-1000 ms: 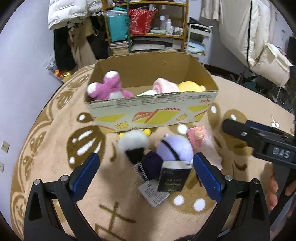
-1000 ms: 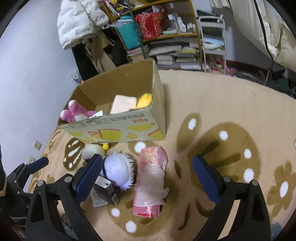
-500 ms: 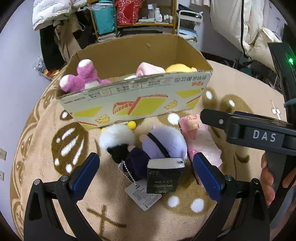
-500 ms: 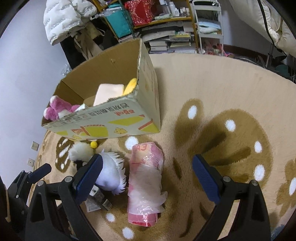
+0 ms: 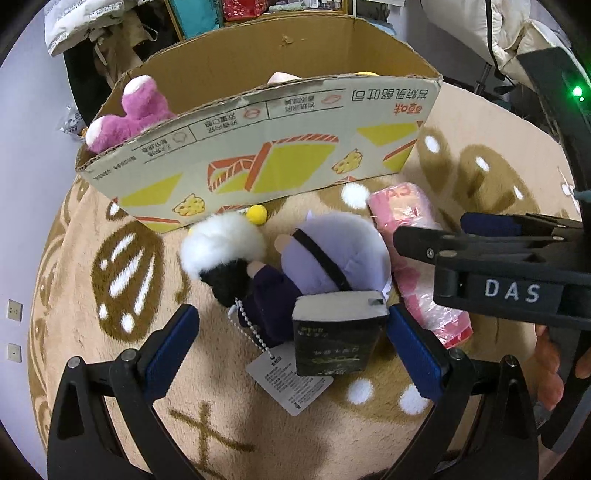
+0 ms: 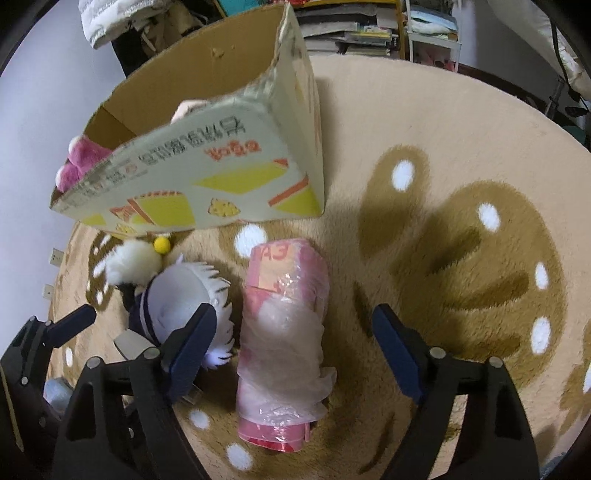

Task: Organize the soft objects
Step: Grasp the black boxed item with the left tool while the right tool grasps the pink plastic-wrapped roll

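A lavender-haired plush doll [image 5: 332, 251] lies on the rug with a small black box [image 5: 336, 332] and a paper tag [image 5: 288, 384] attached. My left gripper [image 5: 291, 350] hangs open over it, pads astride the box and apart from the doll. A white fluffy toy [image 5: 221, 243] lies beside it. To the right, a pink plastic-wrapped roll [image 6: 284, 317] lies between the pads of my right gripper [image 6: 295, 347]. Its jaws are closing, with gaps on both sides of the roll. The cardboard box [image 5: 258, 147] behind holds a purple plush [image 5: 125, 122] and other soft toys.
The beige rug [image 6: 461, 240] with brown patterns spreads to the right of the box. Shelves with books [image 6: 362, 33] and hanging coats stand at the back. A wall with sockets [image 5: 14, 310] runs on the left. A hand [image 5: 550, 369] holds the right gripper's body.
Both grippers have sunk toward the toys and tilted more steeply down, so the doll, roll and box look larger. The right gripper's jaws have narrowed slightly around the pink roll.
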Demonstrator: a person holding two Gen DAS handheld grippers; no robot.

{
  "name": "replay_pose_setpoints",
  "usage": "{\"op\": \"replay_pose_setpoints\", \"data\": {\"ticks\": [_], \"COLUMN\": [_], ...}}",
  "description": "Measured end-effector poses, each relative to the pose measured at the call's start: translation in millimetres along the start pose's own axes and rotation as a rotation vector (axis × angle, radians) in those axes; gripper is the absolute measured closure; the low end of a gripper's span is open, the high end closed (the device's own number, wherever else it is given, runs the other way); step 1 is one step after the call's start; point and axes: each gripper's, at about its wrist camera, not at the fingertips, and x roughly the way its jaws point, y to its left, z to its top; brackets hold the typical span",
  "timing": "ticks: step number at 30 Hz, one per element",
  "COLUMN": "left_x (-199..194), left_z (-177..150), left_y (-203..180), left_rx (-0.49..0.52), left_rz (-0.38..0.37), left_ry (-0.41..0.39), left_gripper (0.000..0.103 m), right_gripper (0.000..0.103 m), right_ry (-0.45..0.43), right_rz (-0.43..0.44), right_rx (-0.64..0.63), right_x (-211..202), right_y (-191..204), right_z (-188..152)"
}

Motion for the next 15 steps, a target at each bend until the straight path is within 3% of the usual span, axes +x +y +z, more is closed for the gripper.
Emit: {"op": "replay_pose_setpoints", "data": {"ticks": [4,9,11,15], "left_x": [1,3,4,12], "left_z": [-1,-2,-3,-5], "left_y": [-1,-1,-3,1], "left_rx": [0.006,0.008,0.002,-0.017], "left_rz": [-0.008,-0.022,-0.045,-0.065], "left_ry": [0.004,0.021,0.037,0.081], "left_gripper": [0.005,0.017,0.035,0.052], "right_gripper": [0.017,0.018,0.021,0.025], "right_ry": [0.035,0.042,0.046,0.054], "right_rz": [-0.012,-0.019,-0.023,-0.041], "right_rx": [-0.008,-0.026,-0.030,-0.039], "right_x": [7,11,12,18], "right_y": [0,4,4,9], "right_z": [-3,-4,-4,-4]}}
